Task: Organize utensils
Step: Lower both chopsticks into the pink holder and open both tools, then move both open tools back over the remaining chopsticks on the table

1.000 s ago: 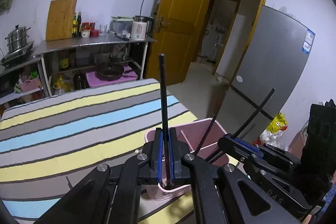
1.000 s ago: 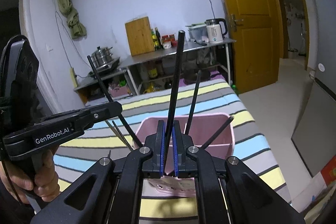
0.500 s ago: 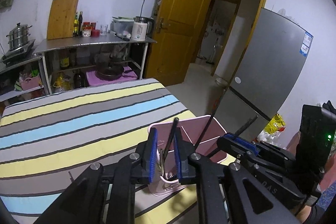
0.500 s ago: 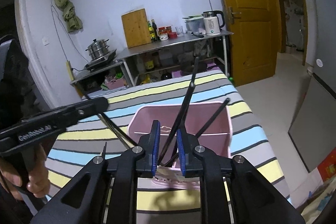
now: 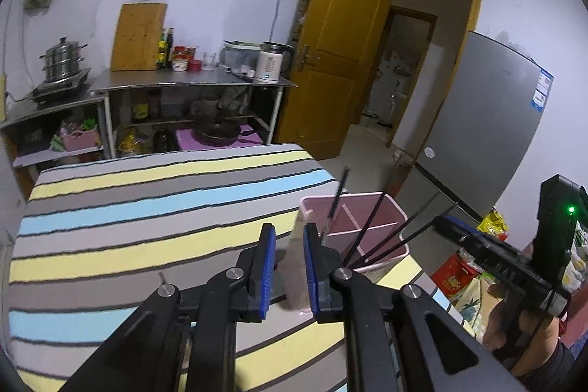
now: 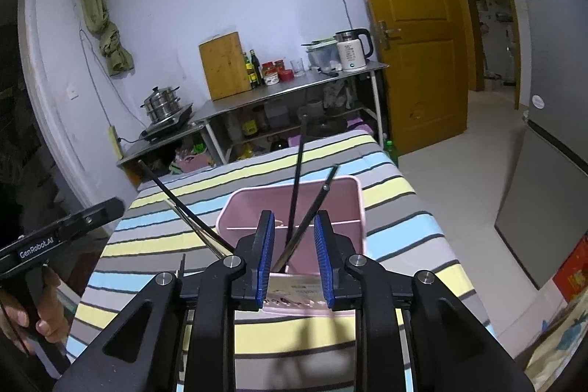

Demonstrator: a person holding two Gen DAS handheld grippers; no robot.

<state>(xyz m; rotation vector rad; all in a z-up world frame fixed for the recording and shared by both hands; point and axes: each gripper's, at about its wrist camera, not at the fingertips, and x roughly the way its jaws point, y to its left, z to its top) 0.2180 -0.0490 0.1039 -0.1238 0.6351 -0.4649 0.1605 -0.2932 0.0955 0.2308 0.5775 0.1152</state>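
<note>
A pink divided utensil holder [image 5: 371, 219] stands near the right edge of the striped table; it also shows in the right wrist view [image 6: 341, 201]. Several black chopsticks [image 5: 336, 201] lean inside it, also seen in the right wrist view [image 6: 297, 171]. My left gripper [image 5: 288, 263] is open and empty, just left of the holder. My right gripper [image 6: 293, 256] is open and empty, right in front of the holder, with two chopsticks rising between its jaws. The other hand-held gripper [image 6: 62, 230] shows at the left of the right wrist view.
The striped tablecloth [image 5: 147, 208] covers the table. A steel kitchen rack [image 5: 191, 83] with a cutting board, bottles and a kettle stands behind. A grey fridge [image 5: 488, 142] and an open wooden door [image 5: 341, 35] are to the right.
Both grippers opened and let go of their chopsticks, which dropped into the pink holder. Both grippers then drew back a little from the holder.
</note>
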